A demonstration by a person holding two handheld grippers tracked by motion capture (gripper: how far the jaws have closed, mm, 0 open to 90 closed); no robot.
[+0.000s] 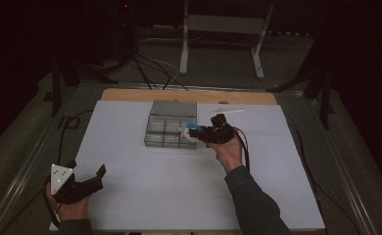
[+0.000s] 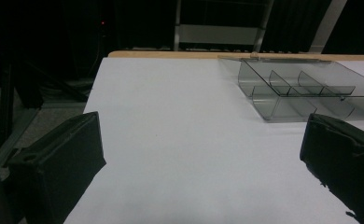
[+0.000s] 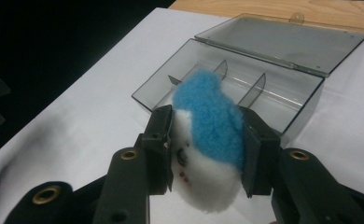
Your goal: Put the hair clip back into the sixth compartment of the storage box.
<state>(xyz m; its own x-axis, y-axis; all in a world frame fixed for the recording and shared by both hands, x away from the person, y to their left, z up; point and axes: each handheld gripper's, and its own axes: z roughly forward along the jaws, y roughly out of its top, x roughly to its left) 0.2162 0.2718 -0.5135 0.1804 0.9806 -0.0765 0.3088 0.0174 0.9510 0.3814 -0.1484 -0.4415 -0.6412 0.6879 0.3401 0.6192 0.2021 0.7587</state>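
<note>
The right gripper (image 3: 207,154) had its jaws clamped on a blue-and-white plush toy (image 3: 208,140), holding it just at the near right edge of the clear compartment box (image 3: 283,100), lid (image 3: 287,42) flung back. The left gripper (image 1: 88,182) sat at the table's (image 1: 179,186) near left corner, jaws wide apart, holding nothing.

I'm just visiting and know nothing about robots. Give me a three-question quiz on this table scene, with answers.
1. True or false: the divided clear box has its lid shut.
2. What does the right gripper hold?
3. The left gripper is: A) inside the box, B) near the table's front left corner, C) gripping the lid.

Key
1. False; the lid lies open.
2. A fluffy blue and white toy, pinched between its jaws by the box.
3. B, jaws apart, nothing between them.
</note>
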